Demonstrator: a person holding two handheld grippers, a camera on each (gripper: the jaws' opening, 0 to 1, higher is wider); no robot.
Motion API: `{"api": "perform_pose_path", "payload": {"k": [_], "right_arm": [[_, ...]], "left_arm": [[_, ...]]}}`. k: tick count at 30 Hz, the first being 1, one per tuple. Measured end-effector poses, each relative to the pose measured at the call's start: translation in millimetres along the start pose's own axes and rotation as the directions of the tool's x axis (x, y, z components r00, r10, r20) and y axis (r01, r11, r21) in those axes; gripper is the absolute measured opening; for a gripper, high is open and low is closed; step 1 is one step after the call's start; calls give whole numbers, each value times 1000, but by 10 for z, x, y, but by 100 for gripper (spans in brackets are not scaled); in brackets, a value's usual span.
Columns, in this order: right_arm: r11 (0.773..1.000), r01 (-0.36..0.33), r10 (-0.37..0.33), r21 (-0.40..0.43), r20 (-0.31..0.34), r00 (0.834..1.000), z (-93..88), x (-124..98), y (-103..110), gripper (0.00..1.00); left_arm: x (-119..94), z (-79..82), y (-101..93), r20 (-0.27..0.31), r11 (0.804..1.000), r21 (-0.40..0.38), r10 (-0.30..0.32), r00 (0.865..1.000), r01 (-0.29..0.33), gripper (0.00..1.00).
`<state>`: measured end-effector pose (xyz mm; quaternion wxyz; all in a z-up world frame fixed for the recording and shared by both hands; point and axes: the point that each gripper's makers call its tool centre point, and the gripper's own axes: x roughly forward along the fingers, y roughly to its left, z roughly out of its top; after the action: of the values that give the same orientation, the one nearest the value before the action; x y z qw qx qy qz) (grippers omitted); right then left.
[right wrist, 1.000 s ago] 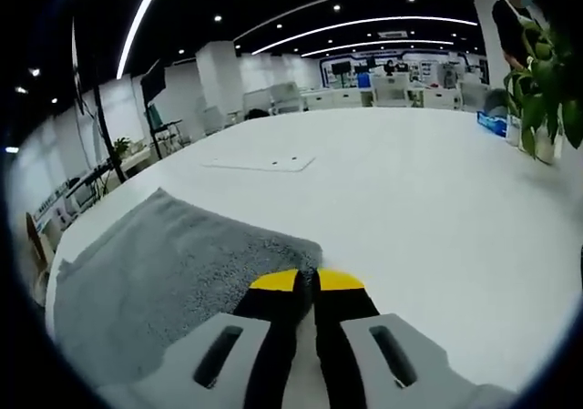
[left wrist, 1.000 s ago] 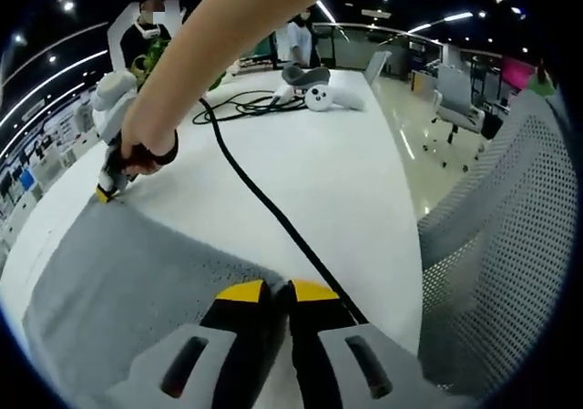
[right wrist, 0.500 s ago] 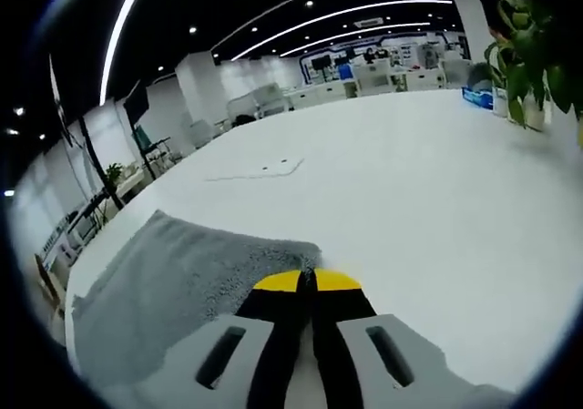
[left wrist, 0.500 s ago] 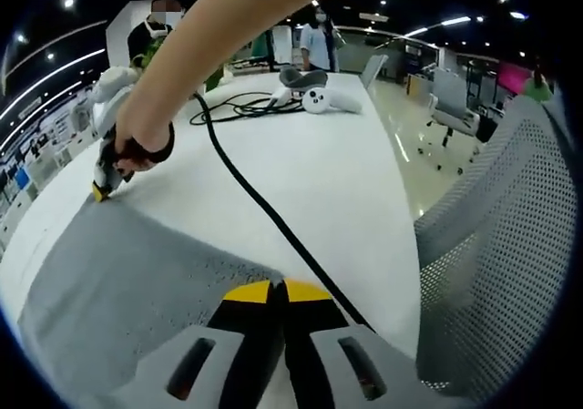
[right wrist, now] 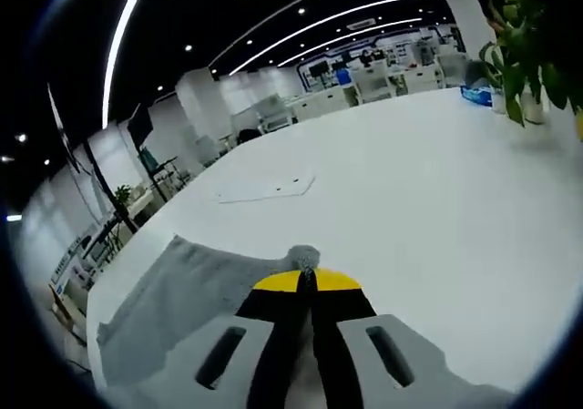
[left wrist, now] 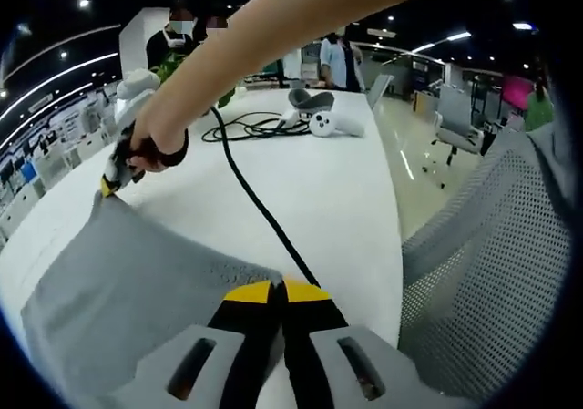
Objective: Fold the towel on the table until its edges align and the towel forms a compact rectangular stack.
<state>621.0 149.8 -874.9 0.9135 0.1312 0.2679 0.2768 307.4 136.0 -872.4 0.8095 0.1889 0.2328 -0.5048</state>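
Both corners of the towel (left wrist: 118, 286) have lifted off the table (left wrist: 310, 181) since a second ago. Left gripper (left wrist: 274, 291) has its jaws together, clamped on the near corner; right gripper (right wrist: 306, 280) pinches the far corner likewise. Between them the grey cloth hangs, beside a black cable (left wrist: 250, 195).

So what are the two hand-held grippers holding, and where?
Both hold the grey towel: left hand-held gripper and right hand-held gripper each pinch a corner.
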Motion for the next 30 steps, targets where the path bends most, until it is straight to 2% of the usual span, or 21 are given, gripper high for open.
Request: {"api": "perform_pose_path", "payload": {"k": [3, 9, 19, 21, 30], "right_arm": [[1000, -10, 10, -16, 5, 1000, 45, -39, 102, 0], [999, -30, 30, -23, 20, 999, 150, -71, 228, 0], [997, -63, 64, -37, 41, 997, 280, -83, 438, 0], [997, -62, 63, -35, 43, 997, 303, -72, 456, 0], [997, -74, 75, -18, 65, 995, 427, 7, 577, 0]], "left_arm": [[-88, 50, 36, 20, 1000, -4, 13, 1000, -12, 3], [-254, 80, 109, 55, 995, -86, 45, 997, -40, 3], [-469, 107, 189, 80, 988, -147, 65, 995, -53, 3], [-521, 145, 198, 112, 984, -175, 60, 992, -40, 3], [-675, 229, 275, 169, 977, -206, 90, 982, -54, 3]]}}
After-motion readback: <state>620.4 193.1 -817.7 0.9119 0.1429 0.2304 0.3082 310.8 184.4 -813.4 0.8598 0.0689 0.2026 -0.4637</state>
